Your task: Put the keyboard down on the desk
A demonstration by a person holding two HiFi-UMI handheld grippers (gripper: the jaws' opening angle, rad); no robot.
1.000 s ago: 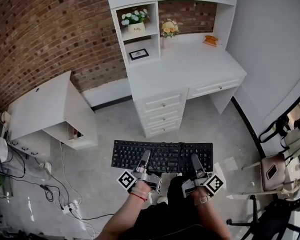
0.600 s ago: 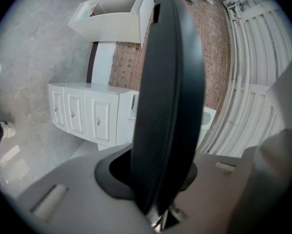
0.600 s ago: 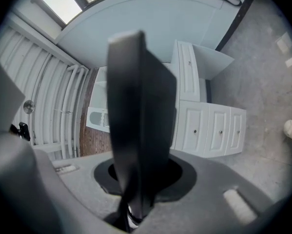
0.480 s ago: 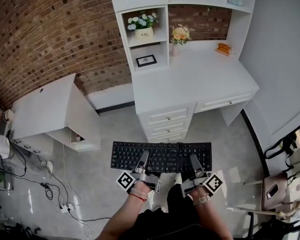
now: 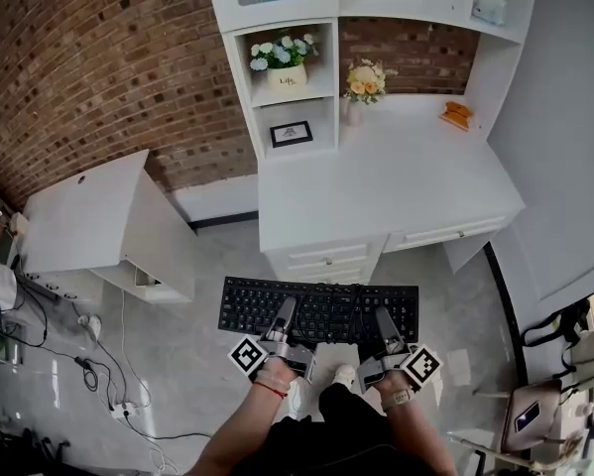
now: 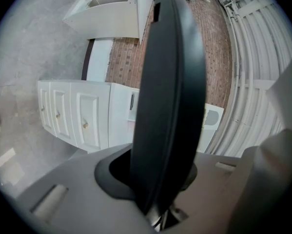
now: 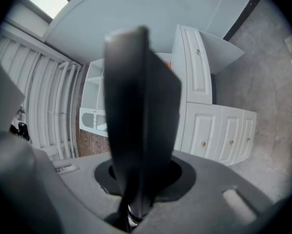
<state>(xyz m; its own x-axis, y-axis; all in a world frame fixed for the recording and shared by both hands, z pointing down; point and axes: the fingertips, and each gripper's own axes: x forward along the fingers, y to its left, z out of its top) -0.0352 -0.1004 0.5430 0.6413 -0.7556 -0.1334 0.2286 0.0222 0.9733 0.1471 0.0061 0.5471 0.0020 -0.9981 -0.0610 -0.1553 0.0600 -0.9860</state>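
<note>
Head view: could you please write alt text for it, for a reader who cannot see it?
A black keyboard is held level above a grey floor, the left gripper and right gripper each clamped on its near edge. Just ahead stands a white desk with drawers, and a brick wall behind it.

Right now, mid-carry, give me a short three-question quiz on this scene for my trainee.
1. True or false: the keyboard lies on the desk.
2. How is the keyboard held? A. by one gripper. B. by both grippers. C. by bare hands.
3. Fill in: the vase at the desk's back edge holds ___.
Key: 1 false, it is held over the floor in front of the desk. 2 B, the left gripper and right gripper each clamp its near edge. 3 flowers.
</note>
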